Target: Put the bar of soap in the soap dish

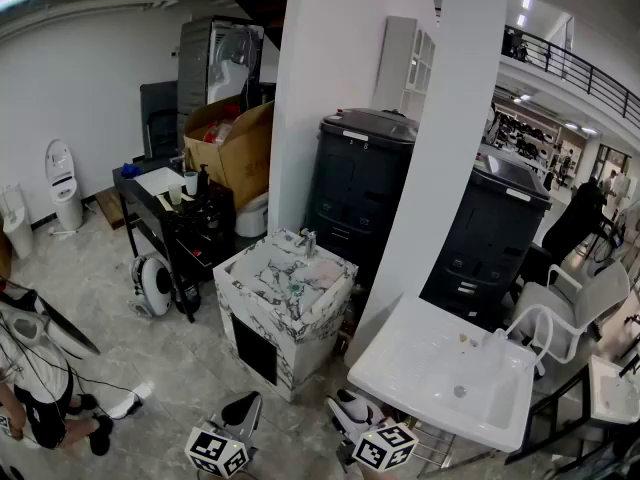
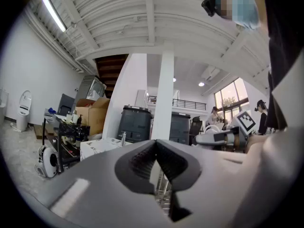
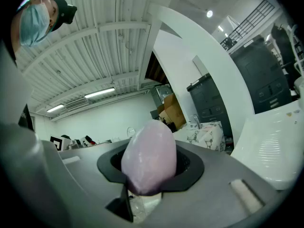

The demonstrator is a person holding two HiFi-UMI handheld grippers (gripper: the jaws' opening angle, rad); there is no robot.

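Soap [image 3: 148,159]: 1 bar, pale pink, oval. It sits between the jaws of the right gripper [image 3: 151,148], standing on end, and its rounded top pokes out past the jaw tips. Right gripper: clamped on the soap, pads on both flanks, held level.

Left gripper [image 2: 156,148]: 1, jaws closed tip to tip, nothing between them, held level. It is beside the right gripper and apart from it.

Marker cubes: 2, one on each gripper [image 1: 217,451] [image 1: 385,446].

Basin [image 1: 450,378]: 1, white. It is ahead of the right gripper and to its right, with the near rim just beyond the jaws.

Vanity [image 1: 290,278]: 1, marble-patterned, ahead of both grippers and between their lines, farther off than the basin.

Bins [image 1: 365,168] [image 1: 500,228]: 2, black, beyond the vanity and the basin, well apart from the grippers.
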